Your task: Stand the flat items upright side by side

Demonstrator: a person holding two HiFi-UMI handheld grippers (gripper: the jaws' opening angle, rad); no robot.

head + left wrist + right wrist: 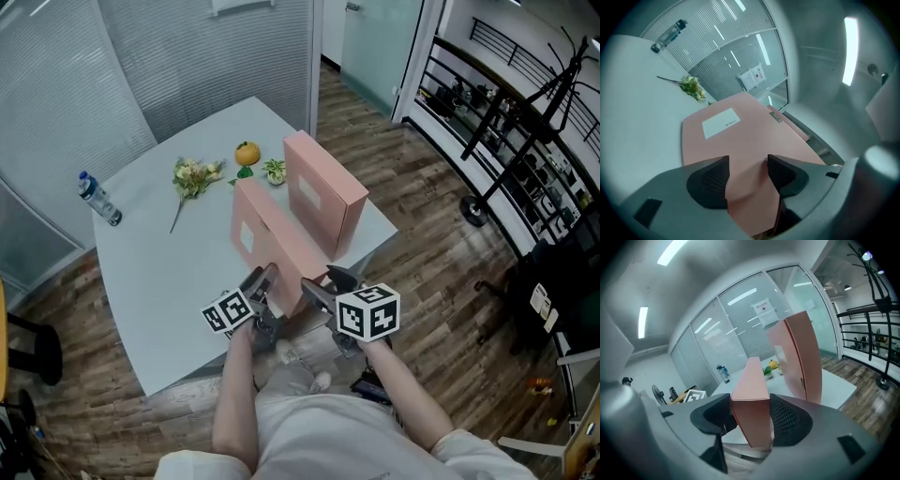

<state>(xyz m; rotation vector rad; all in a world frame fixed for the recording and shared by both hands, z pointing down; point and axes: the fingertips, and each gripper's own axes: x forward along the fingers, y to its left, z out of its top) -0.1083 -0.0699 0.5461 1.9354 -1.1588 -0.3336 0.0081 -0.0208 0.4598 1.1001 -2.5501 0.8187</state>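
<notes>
1. Bright, even indoor light; ceiling strip lights (851, 51) blow out white in both gripper views.
2. Shadows on the table (141, 281) are soft and faint.
3. Gripper views bulge fisheye-style with dark corners; the pink box (751, 427) looks soft at its near end.

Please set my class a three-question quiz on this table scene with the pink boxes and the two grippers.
1. How many pink boxes are on the table?
2. True or false: the orange sits on top of the far pink box.
3. What stands between the right gripper's jaws? A) the water bottle B) the near pink box C) the flowers
Key: 1. two; 2. false, it lies on the table; 3. B.
</notes>
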